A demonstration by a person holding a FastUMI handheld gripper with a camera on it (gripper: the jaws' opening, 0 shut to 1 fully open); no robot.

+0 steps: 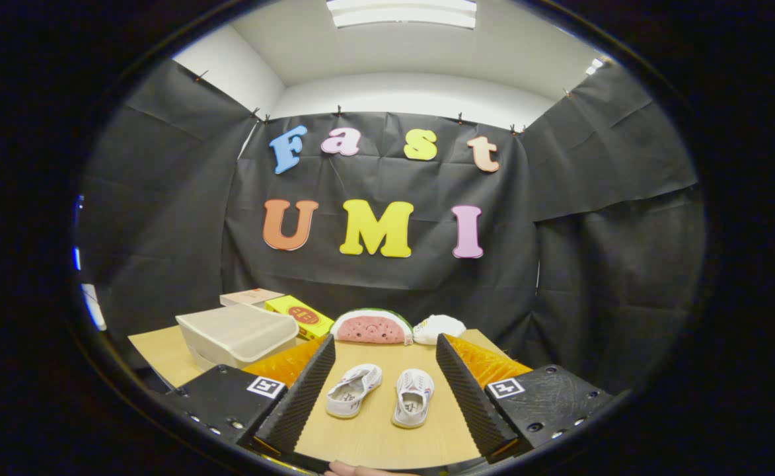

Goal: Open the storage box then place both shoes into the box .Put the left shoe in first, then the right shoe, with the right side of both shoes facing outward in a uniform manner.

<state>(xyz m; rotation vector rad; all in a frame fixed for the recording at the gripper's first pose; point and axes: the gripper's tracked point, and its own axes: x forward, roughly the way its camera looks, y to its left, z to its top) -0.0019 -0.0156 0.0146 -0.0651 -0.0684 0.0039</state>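
**Desk:** Shoes (382, 395) first, please — where are they?

**Photographer:** A pale pair, side by side on the wooden table (374, 443), toward its near edge. They lie flat and apart from each other, in the space between the two spread fingers of the hand-held gripper (382, 390), which stands wide open and grips nothing. Neither finger touches a shoe.

**Desk:** And the storage box?

**Photographer:** The storage box (235, 337) is a cream, translucent container at the table's left side, just beyond the left finger. Its lid is down, and the contents cannot be made out through the frosted plastic.

**Desk:** Any readable writing or brands?

**Photographer:** A yellow carton (300, 317) behind the box carries a red oval emblem, too small to read. A flat pale carton (250, 297) sits at the far left corner; its print is also illegible. Square black-and-white markers sit on the gripper's body (patterns, not text).

**Desk:** Anything else on the table?

**Photographer:** Along the far edge, against the booth's black cloth, a plush watermelon slice (372, 328) with a small face, and just beside it a white plush item (438, 328). A fingertip (347, 470) shows at the near edge, below the gripper.
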